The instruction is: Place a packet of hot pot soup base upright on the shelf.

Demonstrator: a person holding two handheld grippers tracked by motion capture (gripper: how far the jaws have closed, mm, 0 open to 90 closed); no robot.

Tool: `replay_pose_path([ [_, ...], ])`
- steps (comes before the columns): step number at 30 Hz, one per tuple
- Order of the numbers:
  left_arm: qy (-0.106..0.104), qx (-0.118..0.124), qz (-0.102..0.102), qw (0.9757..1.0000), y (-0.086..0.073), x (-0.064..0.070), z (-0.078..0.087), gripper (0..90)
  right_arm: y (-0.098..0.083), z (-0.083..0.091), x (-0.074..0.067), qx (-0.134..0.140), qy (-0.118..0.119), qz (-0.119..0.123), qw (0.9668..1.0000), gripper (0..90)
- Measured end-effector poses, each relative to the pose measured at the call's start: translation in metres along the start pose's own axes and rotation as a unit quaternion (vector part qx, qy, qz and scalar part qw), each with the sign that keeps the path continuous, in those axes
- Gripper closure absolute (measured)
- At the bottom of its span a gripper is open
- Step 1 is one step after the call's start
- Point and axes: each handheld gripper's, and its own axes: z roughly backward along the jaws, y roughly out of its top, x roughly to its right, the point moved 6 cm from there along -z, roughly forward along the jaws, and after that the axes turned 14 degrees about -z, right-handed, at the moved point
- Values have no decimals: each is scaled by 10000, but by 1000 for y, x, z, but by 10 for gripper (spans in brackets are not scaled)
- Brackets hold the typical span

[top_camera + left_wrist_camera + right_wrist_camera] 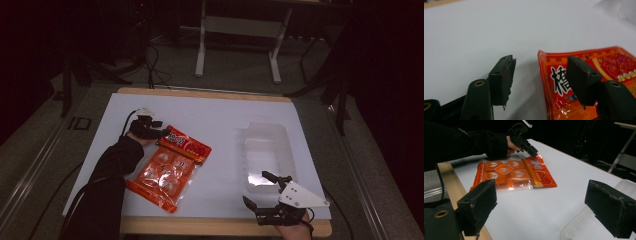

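My left gripper (539,75) straddles the snack bag's (170,165) corner, jaws spread, nothing grasped yet; right gripper (267,192) waits released by the clear tub (267,137).

Orange snack bag (168,169) lying flat on white table's left half, red header strip (black characters printed) at top; clear plastic tub (268,152) upright, well right.

Your left gripper (159,131) holds its jaws apart, forearm extended forward; your right gripper (264,192) is likewise spread wide.

Dim lab: cabled floor (160,65), white worktable (215,115)
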Motion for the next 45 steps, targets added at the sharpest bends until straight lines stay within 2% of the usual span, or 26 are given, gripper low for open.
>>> replay_pose_path([
  [4, -80, -172, -40, 9998, -5, 2, -6, 449, -1, -1, -1, -40, 8, 5, 10000, 103],
  [6, -65, -216, -82, 9997, -6, 3, -8, 487, -1, -1, 0, -48, 6, -4, 10000, 103],
  [8, -83, -142, -90, 9998, -4, 4, -8, 521, -1, -1, 0, -50, 13, -1, 10000, 103],
  [9, -93, -209, -136, 9996, -5, 5, -8, 542, -1, -1, 0, -53, 8, 0, 10000, 103],
  [13, -431, -297, -144, 9985, -3, 12, -12, 564, -2, -1, 1, -56, -1, -4, 10000, 104],
  [16, -478, -343, -262, 9979, -2, 17, -12, 668, -2, -1, 1, -54, -11, -14, 10000, 104],
  [17, -399, -405, -296, 9979, -2, 17, -13, 723, -2, -1, 1, -60, -10, -23, 10000, 104],
  [18, -391, -446, -302, 9978, -2, 18, -13, 737, -1, -1, 1, -54, -15, -23, 10000, 104],
  [22, -73, -693, -690, 9952, 2, 24, -14, 831, -1, -1, 1, -51, -34, -15, 10000, 104],
  [26, 102, -806, -792, 9935, 4, 27, -15, 892, 0, -1, 0, -24, -37, -36, 10000, 104],
  [28, 151, -776, -727, 9942, 4, 27, -14, 900, 0, 0, 0, -15, -65, 6, 10000, 104],
  [33, 290, -640, -762, 9946, 10, 29, -9, 900, 2, 1, 2, 18, -108, -16, 9999, 115],
  [36, 330, -482, -719, 9957, 15, 31, -2, 900, 2, 2, 2, 18, -136, -2, 9999, 118],
  [41, 401, -336, -747, 9958, 24, 34, 9, 900, 3, 4, 3, 74, -129, -61, 9999, 118],
  [45, 431, -99, -810, 9957, 36, 38, 27, 900, 6, 6, 4, 123, -107, -144, 9998, 112],
])
